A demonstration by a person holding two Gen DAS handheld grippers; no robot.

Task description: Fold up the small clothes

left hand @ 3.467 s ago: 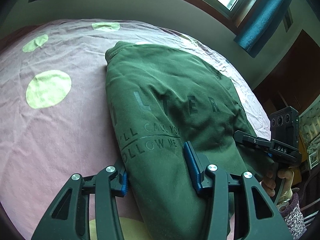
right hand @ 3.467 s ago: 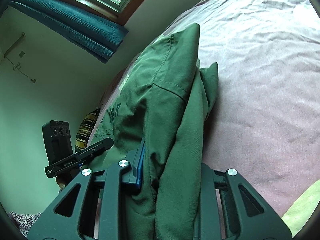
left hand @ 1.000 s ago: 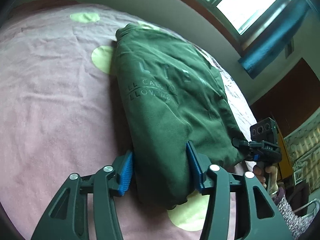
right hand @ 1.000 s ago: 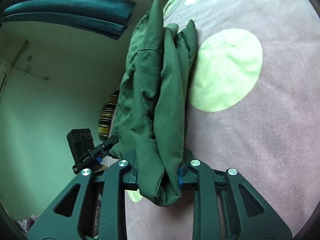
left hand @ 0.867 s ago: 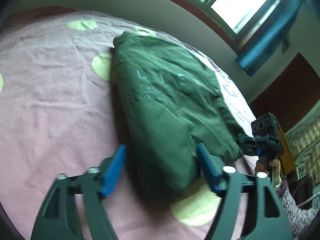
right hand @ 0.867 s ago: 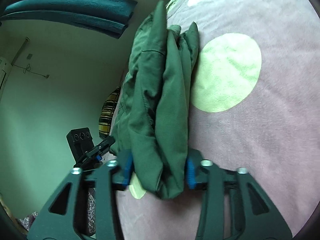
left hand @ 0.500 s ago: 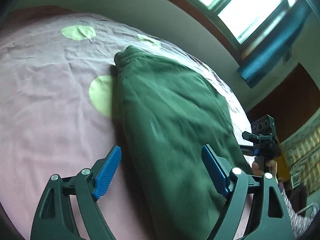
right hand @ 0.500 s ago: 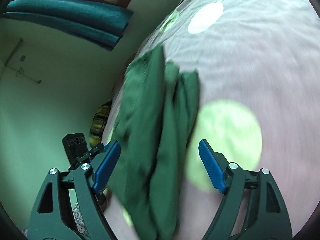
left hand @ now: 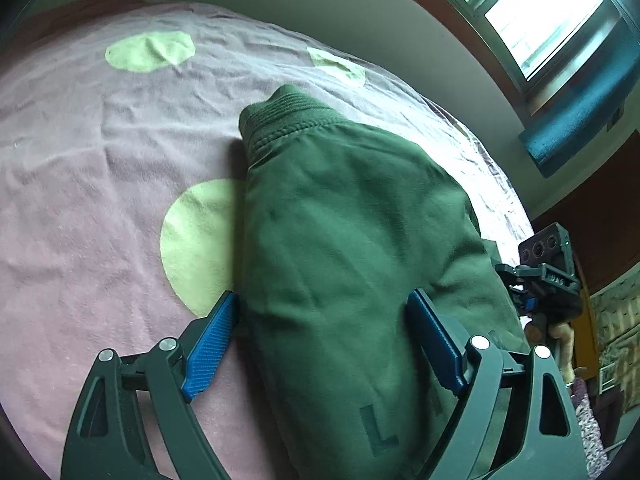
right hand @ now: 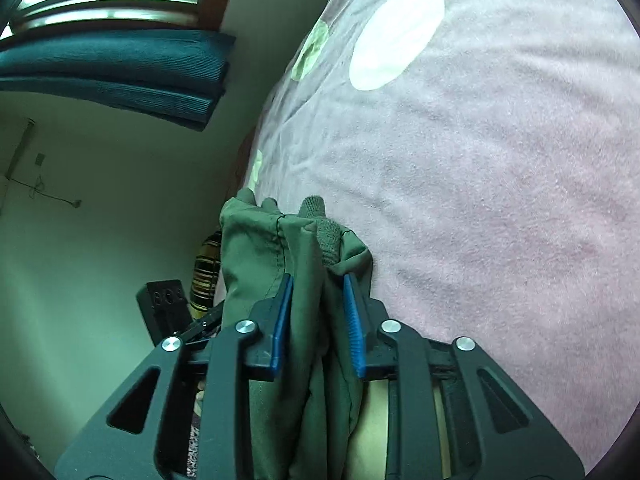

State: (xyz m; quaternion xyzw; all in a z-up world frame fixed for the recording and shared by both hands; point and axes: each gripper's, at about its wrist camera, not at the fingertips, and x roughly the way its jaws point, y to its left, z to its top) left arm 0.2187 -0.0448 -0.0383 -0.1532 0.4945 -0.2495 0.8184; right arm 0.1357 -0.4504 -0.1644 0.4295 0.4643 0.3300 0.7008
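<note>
A dark green sweatshirt [left hand: 352, 208] lies folded lengthwise on the pink bedspread [left hand: 80, 200], ribbed collar end farthest from me. My left gripper [left hand: 323, 296] straddles its left part with jaws wide and still opening. One blue pad sits at the cloth's left edge, the other rests over the cloth, and neither squeezes it. In the right wrist view the sweatshirt [right hand: 256, 240] shows as stacked folds. My right gripper [right hand: 318, 280] is closing, and its pads pinch those folds near the ribbed end.
The bedspread [right hand: 480, 200] has pale green dots and stretches wide on both sides. A wall, a window [left hand: 540, 8] and a teal curtain [right hand: 120, 68] border the bed's far side. A hand [left hand: 560, 332] holds the other gripper at the right, beside dark wooden furniture [left hand: 600, 208].
Both grippers let go of the sweatshirt's near end, opened wide and slid forward along it. The right one has closed again on the folds by the ribbed end; the left stays spread.
</note>
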